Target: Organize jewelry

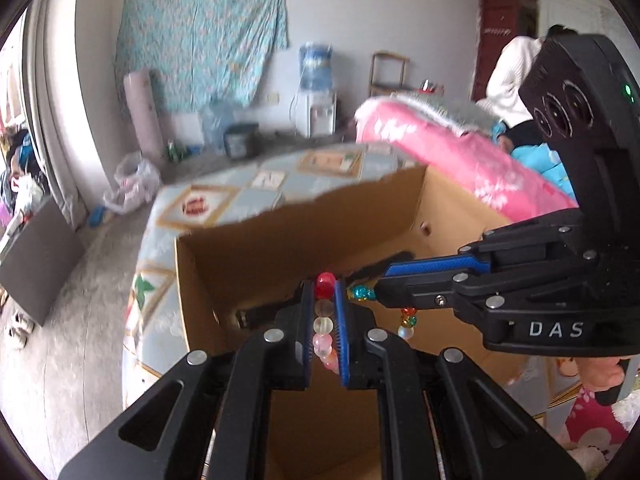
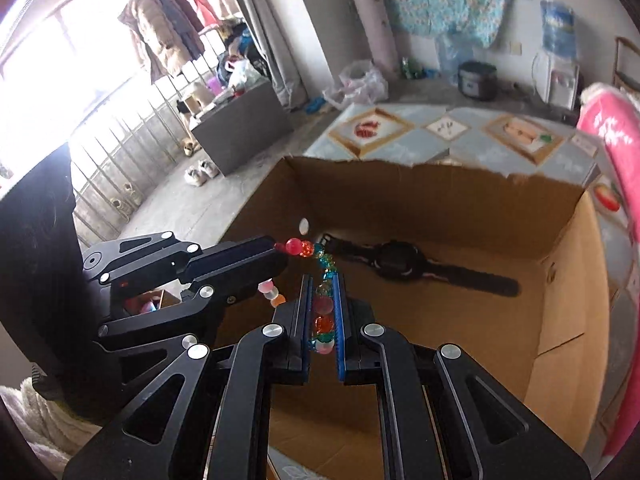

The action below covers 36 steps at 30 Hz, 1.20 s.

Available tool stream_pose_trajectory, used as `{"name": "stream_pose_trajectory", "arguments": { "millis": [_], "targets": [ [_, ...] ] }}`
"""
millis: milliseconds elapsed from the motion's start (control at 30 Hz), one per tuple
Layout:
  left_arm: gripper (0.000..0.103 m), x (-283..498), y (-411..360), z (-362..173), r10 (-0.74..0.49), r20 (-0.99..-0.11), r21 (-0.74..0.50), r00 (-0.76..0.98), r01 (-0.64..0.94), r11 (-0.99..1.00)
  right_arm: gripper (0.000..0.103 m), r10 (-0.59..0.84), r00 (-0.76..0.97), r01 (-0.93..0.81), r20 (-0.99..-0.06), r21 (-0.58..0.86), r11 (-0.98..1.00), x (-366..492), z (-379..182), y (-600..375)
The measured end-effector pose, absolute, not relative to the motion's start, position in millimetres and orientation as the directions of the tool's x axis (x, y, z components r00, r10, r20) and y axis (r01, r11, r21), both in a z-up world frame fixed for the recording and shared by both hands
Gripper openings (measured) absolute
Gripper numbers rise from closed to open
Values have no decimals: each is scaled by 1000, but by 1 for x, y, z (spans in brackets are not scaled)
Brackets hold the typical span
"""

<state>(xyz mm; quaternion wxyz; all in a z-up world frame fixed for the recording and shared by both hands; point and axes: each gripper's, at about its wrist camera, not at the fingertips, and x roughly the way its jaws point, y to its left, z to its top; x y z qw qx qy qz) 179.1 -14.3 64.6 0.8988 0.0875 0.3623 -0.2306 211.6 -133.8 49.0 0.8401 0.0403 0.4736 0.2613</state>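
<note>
A bracelet of coloured beads (image 1: pixel 325 312) hangs stretched between both grippers above an open cardboard box (image 1: pixel 304 240). My left gripper (image 1: pixel 324 284) is shut on its red, clear and pink beads. My right gripper (image 2: pixel 323 280) is shut on the teal, red and orange beads (image 2: pixel 322 312) of the same bracelet. In the left wrist view the right gripper (image 1: pixel 378 292) comes in from the right, with beads dangling under its tip. In the right wrist view the left gripper (image 2: pixel 280 250) reaches in from the left. A black wristwatch (image 2: pixel 400 262) lies flat on the box floor.
The box (image 2: pixel 560 280) stands on a table with a patterned blue cloth (image 2: pixel 440 128). A pink blanket (image 1: pixel 460 156) lies to the right. A person in white (image 1: pixel 508 80) is at the far right. A water dispenser (image 1: pixel 316 88), bags and shoes are on the floor beyond.
</note>
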Motion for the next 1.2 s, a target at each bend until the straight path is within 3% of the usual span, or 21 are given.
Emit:
{"name": "stream_pose_trajectory", "arguments": {
  "millis": [133,200,267,500,767,867,1000,1200],
  "targets": [
    [10,192,-10,40,-318,-761,-17,565,473,881,8,468,313,-346,-826,359,867,229,19,-128],
    [12,188,-11,42,-316,-755,2,575,484,875,12,467,300,-334,-831,367,868,228,16,-131],
    [28,185,-14,47,-280,-747,53,603,475,878,13,450,350,-334,-821,340,879,226,19,-132],
    [32,173,-2,65,-309,-705,23,638,456,890,16,464,463,-324,-756,342,882,200,43,-163],
    [62,122,34,89,-354,-601,-68,717,396,916,55,335,710,-162,-620,319,934,124,81,-257],
    [68,116,45,82,-385,-592,-155,708,369,916,64,256,758,-64,-600,322,944,100,80,-284],
    [70,114,51,64,-433,-578,-273,692,336,901,64,223,734,19,-642,347,938,91,54,-297],
    [73,115,44,61,-455,-579,-304,677,338,891,64,262,688,56,-677,410,911,95,23,-301]
  ]
}}
